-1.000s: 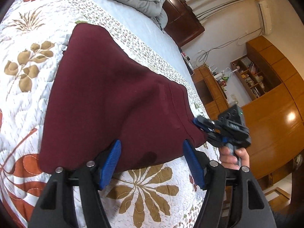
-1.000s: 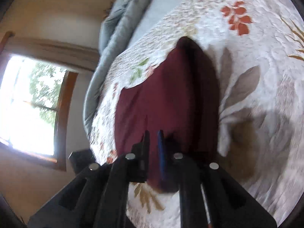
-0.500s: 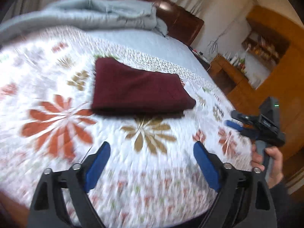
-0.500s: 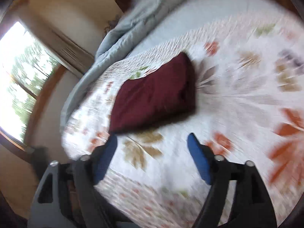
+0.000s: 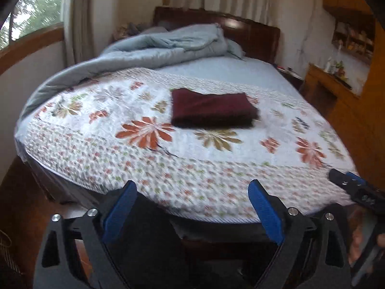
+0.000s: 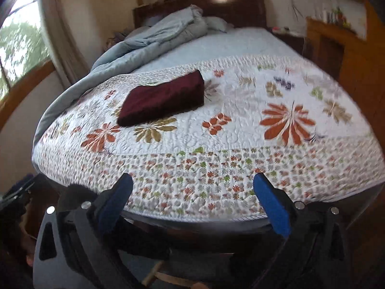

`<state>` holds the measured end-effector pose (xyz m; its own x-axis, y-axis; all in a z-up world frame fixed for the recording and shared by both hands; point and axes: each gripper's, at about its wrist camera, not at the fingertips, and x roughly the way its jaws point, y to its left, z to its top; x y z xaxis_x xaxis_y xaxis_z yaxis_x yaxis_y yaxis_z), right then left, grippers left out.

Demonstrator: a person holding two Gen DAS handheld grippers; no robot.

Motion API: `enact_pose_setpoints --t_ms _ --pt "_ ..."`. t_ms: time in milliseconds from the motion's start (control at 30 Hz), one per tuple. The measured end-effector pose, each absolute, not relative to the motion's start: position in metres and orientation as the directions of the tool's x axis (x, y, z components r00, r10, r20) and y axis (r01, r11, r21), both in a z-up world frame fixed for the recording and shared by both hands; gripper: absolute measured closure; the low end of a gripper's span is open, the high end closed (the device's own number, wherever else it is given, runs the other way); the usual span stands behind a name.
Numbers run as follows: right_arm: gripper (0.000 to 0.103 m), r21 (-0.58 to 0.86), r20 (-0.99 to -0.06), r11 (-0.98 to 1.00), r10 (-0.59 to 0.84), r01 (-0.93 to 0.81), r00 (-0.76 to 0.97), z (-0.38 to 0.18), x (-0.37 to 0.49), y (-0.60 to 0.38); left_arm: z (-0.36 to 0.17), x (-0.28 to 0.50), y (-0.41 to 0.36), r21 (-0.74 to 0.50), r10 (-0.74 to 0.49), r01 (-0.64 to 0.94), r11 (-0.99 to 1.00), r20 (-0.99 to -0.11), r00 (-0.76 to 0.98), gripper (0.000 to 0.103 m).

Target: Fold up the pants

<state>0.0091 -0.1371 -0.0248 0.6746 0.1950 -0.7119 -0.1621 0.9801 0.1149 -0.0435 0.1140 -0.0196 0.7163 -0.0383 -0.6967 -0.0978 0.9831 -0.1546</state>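
Note:
The maroon pants (image 5: 211, 107) lie folded into a compact rectangle on the flowered quilt (image 5: 216, 163), well back from the bed's near edge. In the right wrist view the same pants (image 6: 163, 97) sit to the left of the middle. My left gripper (image 5: 192, 185) hangs over the foot of the bed, far from the pants; its jaws are opening and nothing is between them. My right gripper (image 6: 192, 178) is also back at the bed's edge, jaws opening wide and empty. Its tip (image 5: 346, 180) shows at the right of the left wrist view.
A crumpled blue-grey duvet (image 5: 168, 45) is piled at the head of the bed, before a dark wooden headboard (image 5: 252, 36). A window (image 6: 19, 48) is on the left, wooden cabinets (image 5: 336, 96) on the right. The bed's near edge (image 6: 192, 219) lies just beyond my fingers.
Both grippers let go of the pants, opened wide and pulled back and up from the bed. The folded pants stay where they were laid.

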Motion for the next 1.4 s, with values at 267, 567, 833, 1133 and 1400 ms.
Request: enact_pose_setpoints --t_ms 267,567,833,1133,1400 --pt "0.003 0.027 -0.655 0.974 0.188 -0.226 0.732 0.052 -0.036 -0.113 0.057 -0.085 0.11 -0.145 0.003 -0.114 0.983 -0.607 0.795 0.009" --pt "0.003 -0.006 -0.645 0.973 0.173 -0.231 0.745 0.074 -0.056 -0.099 0.063 -0.095 0.09 -0.126 0.006 -0.104 0.987 -0.607 0.795 0.008" --pt "0.003 -0.027 -0.674 0.98 0.128 -0.198 0.727 0.051 -0.036 -0.101 0.039 -0.068 0.083 -0.099 0.012 -0.104 0.99 -0.664 0.748 0.008" --pt "0.003 -0.039 -0.664 0.981 0.115 -0.188 0.739 0.045 -0.022 -0.102 0.022 -0.045 0.08 -0.129 -0.038 -0.073 0.989 -0.694 0.719 0.008" --pt "0.003 -0.046 -0.674 0.98 0.113 -0.194 0.73 0.04 -0.02 -0.1 0.015 -0.039 0.088 -0.132 -0.022 -0.104 0.986 -0.715 0.699 0.008"
